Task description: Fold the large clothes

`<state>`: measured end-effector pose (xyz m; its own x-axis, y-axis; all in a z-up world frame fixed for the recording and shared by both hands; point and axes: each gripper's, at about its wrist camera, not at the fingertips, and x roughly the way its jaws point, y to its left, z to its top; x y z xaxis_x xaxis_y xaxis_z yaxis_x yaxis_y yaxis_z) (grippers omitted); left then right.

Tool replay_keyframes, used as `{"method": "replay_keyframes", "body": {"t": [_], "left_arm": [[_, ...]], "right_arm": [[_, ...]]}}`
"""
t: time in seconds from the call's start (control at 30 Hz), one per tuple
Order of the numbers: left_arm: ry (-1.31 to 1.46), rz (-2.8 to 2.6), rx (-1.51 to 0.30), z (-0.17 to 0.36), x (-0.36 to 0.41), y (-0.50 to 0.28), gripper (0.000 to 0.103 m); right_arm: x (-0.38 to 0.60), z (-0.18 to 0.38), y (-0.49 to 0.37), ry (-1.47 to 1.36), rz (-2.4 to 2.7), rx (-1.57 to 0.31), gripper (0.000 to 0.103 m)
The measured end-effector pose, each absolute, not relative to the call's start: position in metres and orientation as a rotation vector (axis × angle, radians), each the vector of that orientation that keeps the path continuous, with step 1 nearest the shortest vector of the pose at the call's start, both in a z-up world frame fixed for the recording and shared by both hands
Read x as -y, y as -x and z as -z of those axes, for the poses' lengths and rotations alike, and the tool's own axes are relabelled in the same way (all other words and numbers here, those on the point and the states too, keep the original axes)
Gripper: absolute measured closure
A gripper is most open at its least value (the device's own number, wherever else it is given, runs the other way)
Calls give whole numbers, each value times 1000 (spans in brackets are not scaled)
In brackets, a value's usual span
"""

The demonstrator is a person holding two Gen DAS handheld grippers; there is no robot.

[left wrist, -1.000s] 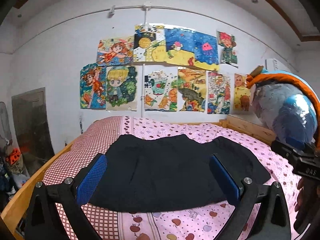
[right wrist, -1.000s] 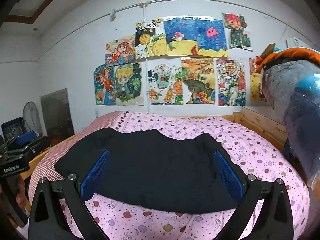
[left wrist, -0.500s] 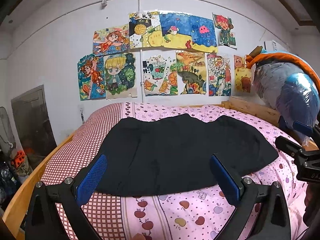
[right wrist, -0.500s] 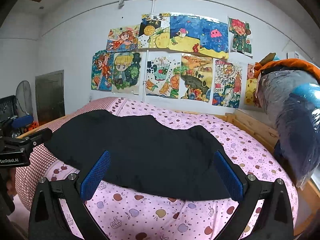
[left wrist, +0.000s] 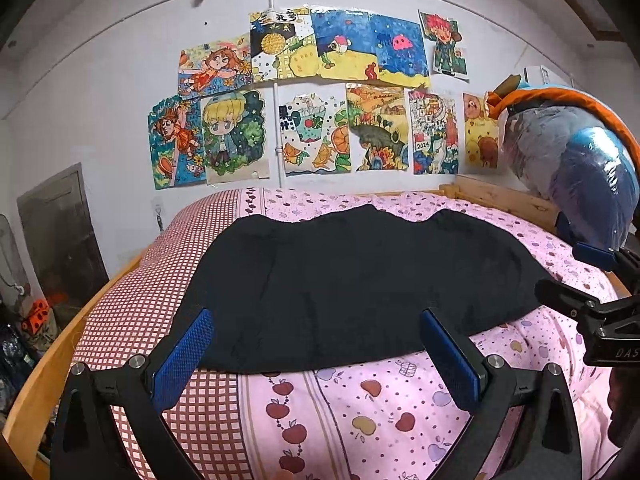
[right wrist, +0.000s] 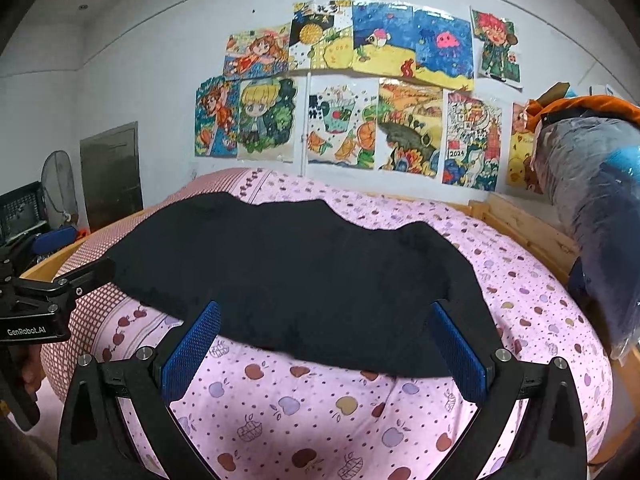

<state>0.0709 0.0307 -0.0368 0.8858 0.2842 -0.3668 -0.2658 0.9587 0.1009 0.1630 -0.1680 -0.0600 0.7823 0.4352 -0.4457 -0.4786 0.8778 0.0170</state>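
A large black garment (left wrist: 352, 280) lies spread flat on the pink patterned bed (left wrist: 360, 400); it also shows in the right wrist view (right wrist: 304, 276). My left gripper (left wrist: 316, 344) is open and empty, held above the garment's near hem at its left side. My right gripper (right wrist: 324, 340) is open and empty, above the near hem at the garment's right side. Each gripper shows at the edge of the other's view: the right one (left wrist: 580, 312) and the left one (right wrist: 44, 304).
The bed has a wooden frame (left wrist: 48, 368) and a far headboard rail (right wrist: 524, 228). A plastic-wrapped bundle with an orange strap (left wrist: 576, 168) hangs at the right. Drawings (left wrist: 320, 100) cover the wall. A fan (right wrist: 60, 188) and crates stand at the left.
Both grippers have pulled back and tilted down toward the bed's near edge, so the garment's near hem and more sheet show. Both stay open and empty.
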Motion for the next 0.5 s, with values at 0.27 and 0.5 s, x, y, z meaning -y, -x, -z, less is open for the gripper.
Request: {"method": "replay_keyframes", "body": {"t": [0.27,0.5], "left_arm": [[-46,-286,-412,43,-31,-73,0],[-39,-277,-402,42,-32,-73,0]], "right_arm": [[169,68,-169,89,-489,-505,2],[167,68,-167,90,-491,-501,2]]}}
